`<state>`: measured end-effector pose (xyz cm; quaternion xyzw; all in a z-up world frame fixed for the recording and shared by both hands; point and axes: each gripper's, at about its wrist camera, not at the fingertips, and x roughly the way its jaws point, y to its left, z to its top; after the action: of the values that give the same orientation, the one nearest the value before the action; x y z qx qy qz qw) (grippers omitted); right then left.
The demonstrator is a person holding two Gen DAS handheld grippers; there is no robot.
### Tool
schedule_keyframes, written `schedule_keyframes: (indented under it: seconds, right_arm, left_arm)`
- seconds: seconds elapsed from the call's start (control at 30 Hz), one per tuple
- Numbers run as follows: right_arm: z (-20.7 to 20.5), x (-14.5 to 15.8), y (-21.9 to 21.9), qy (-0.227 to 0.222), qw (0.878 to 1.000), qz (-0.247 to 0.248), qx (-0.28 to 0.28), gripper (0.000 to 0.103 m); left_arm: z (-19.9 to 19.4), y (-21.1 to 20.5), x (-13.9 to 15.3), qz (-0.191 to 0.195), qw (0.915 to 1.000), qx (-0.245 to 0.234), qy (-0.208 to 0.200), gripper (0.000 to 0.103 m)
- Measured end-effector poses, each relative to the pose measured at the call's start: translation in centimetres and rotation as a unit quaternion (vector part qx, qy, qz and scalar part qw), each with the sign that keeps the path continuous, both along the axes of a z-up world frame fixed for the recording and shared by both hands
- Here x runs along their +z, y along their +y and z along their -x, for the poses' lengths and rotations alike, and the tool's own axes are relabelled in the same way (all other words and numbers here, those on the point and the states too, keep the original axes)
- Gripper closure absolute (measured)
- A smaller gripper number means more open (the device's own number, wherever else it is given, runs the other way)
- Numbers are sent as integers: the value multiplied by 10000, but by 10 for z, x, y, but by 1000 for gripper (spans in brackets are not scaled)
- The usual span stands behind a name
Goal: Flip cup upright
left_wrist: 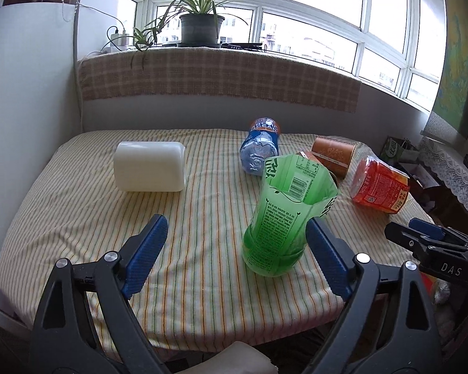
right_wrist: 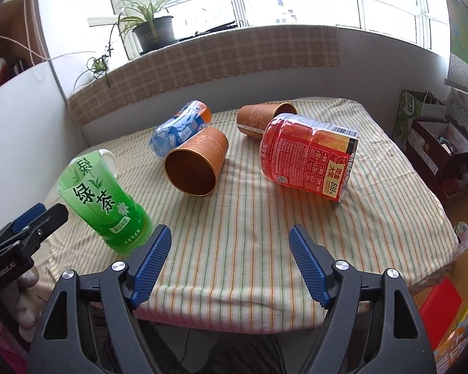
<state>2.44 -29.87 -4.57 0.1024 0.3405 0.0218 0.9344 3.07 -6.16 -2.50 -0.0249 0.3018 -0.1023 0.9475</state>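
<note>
Going by how things lie, one flip looks done: the green cup (left_wrist: 279,218) stands upright, mouth up, near the front edge of the desk (left_wrist: 78,218), tilted a little in the left wrist view, which may only be lens bend. The left tongs (left_wrist: 237,255) are spread wide and pinch nothing; the right pad sits just beside the green cup's lower wall, perhaps touching it, while the left pad is well clear, which reads as a release or a loose bracket, not a grip. The right tongs (right_wrist: 231,261) are likewise spread and empty, held low over the front edge to the right of the green cup (right_wrist: 101,199) and aimed across the cloth toward the fallen cups. Both pairs reach in from the near side, roughly level with the cloth. What is left, as I judge it, are the cups lying on their sides. Just behind the green cup lies a brown cup (right_wrist: 199,162) with its open mouth facing the front. Right of it lies the red cup (right_wrist: 309,159), left of it and well apart the white cup (left_wrist: 149,166). Farther behind the green cup lie the blue cup (right_wrist: 179,127) and a second brown cup (right_wrist: 262,120).
</note>
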Motion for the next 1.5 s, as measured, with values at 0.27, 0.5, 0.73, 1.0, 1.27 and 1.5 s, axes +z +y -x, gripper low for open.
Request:
schedule_keyframes:
  seconds: [0.27,0.5,0.73,1.0,1.27,1.5]
  right_arm:
    - [0,9,3,-251,9996,82,-99,23]
    - [2,16,10,-434,9988,183,-109,23]
    - [3,20,17,-503,9984,238,-39,23]
    - [1,18,20,-468,9986,244,6,23]
    - [1,17,22,-452,9987,253,30,23]
    - [0,15,21,-397,9990,215,13,23]
  left_arm:
    - [13,-2,10,-276,9989,135,-364,0]
    - [16,0,14,-304,9986,249,-367,0]
    - [21,4,20,-306,9981,344,-413,0]
    - [19,6,20,-314,9980,384,-392,0]
    - [18,7,19,-331,9978,412,-394,0]
    - [17,9,22,-331,9976,432,-417,0]
